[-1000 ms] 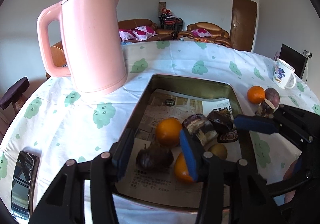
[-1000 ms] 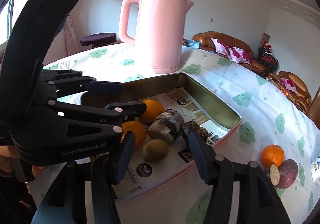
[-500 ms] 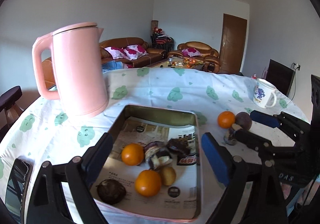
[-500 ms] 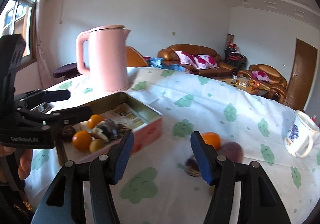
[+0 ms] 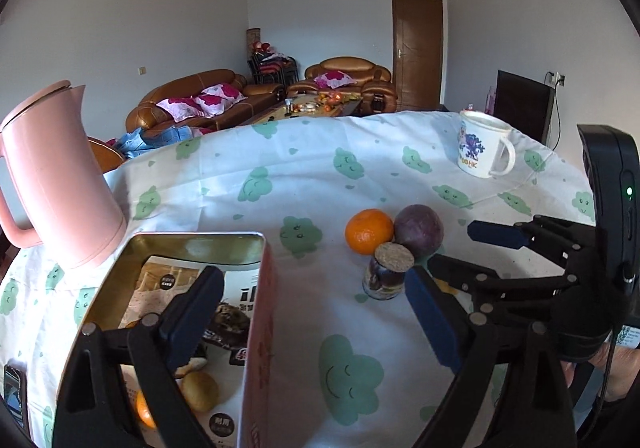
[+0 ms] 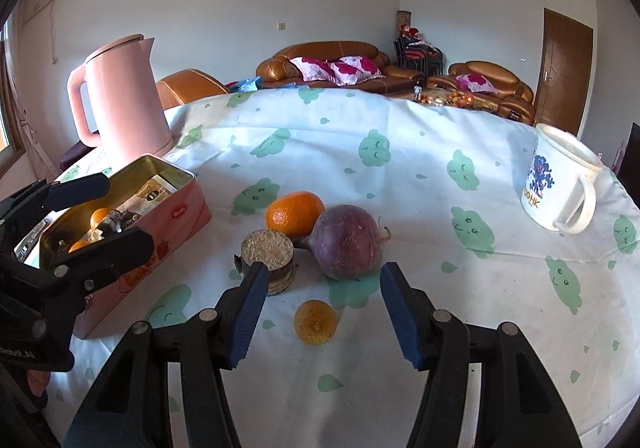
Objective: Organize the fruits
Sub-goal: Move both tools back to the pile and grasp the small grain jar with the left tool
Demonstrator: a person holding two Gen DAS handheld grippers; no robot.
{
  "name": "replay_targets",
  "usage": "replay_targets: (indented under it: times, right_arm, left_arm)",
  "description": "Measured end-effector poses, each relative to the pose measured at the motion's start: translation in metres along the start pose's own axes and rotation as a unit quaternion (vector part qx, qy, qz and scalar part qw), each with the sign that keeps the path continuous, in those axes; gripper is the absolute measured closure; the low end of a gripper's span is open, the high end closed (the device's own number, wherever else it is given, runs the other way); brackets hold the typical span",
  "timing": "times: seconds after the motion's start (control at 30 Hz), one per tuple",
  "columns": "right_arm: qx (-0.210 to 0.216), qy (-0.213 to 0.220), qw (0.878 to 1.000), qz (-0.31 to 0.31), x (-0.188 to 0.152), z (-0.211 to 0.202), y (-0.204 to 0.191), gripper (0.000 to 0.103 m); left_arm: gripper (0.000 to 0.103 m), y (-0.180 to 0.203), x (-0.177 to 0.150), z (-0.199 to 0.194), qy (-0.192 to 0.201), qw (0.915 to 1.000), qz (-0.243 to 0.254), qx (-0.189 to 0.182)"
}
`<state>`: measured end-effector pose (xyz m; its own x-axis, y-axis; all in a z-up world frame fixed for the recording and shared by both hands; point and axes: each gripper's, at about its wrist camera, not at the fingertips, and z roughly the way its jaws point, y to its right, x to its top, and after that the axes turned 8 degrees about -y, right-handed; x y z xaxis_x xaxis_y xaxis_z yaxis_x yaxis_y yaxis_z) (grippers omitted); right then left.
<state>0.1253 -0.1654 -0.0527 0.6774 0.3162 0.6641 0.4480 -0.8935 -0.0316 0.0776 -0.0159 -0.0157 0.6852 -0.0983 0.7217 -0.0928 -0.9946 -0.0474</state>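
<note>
An orange (image 6: 294,213), a round purple fruit (image 6: 346,242) and a short dark cut piece with a pale grainy top (image 6: 267,260) sit together on the cloth. A small yellow-orange fruit (image 6: 315,322) lies nearer. My right gripper (image 6: 322,288) hovers over it, jaws closing, pads touching nothing. The pink tin (image 6: 176,207) at the left holds oranges and other fruit. My left gripper (image 5: 312,300) straddles the tin's right wall (image 5: 260,308), jaws opening wide and gripping nothing. The left wrist view also shows the orange (image 5: 369,231), the purple fruit (image 5: 419,228) and the right gripper (image 5: 464,252).
A pink kettle (image 5: 52,183) stands behind the tin at the left. A white printed mug (image 5: 480,147) is at the far right of the table. A phone (image 5: 12,396) lies at the near left edge. Sofas stand beyond the table.
Both grippers have moved right, from over the tin toward the loose fruit. The left jaws opened wide and a dark fruit was left lying in the tin.
</note>
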Motion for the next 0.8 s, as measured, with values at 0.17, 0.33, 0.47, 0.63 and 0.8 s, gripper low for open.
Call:
replay_targets:
  times: [0.17, 0.33, 0.47, 0.63, 0.8]
  right_arm:
    - [0.026, -0.043, 0.999, 0.003, -0.002, 0.014, 0.005, 0.056]
    - [0.037, -0.064, 0.997, -0.012, -0.003, 0.021, -0.001, 0.076]
    - [0.035, -0.059, 0.998, -0.009, -0.005, 0.017, 0.000, 0.077]
    - [0.015, -0.018, 1.000, 0.017, -0.007, 0.002, 0.010, 0.079]
    - [0.006, 0.004, 0.999, 0.037, -0.008, -0.007, 0.022, 0.079]
  left_arm:
    - [0.009, -0.002, 0.001, 0.015, -0.016, 0.9998, -0.007, 0.007]
    - [0.009, 0.000, 0.003, 0.018, -0.017, 0.9998, -0.006, 0.003]
    - [0.009, 0.006, 0.005, 0.022, -0.021, 0.9998, 0.002, -0.006]
    - [0.010, 0.012, 0.007, 0.031, -0.034, 0.9992, 0.003, -0.022]
    - [0.015, 0.026, 0.011, 0.040, -0.045, 0.9984, 0.020, -0.028]
